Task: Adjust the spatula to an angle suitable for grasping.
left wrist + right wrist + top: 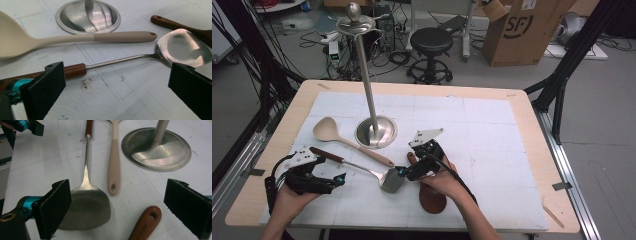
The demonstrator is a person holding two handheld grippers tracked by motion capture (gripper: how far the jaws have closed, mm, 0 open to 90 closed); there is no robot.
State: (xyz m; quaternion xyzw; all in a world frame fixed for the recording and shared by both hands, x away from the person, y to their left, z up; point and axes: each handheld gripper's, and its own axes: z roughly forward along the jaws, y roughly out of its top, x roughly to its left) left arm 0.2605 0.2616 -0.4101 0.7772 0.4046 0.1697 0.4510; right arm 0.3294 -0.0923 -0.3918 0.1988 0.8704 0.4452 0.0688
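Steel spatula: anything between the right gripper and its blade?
Nothing visible. The right gripper has open jaws right at the steel spatula blade; the beige spoon handle and brown wooden handle lie beside it, not between.

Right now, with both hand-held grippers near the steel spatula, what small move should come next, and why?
Probably ease the left hand-held gripper toward the steel spatula's wooden grip and centre it between the jaws. The jaws stand open, and the grip lies on the mat beside the left one, not between the two. The right hand-held gripper is open over the blade, holding nothing.
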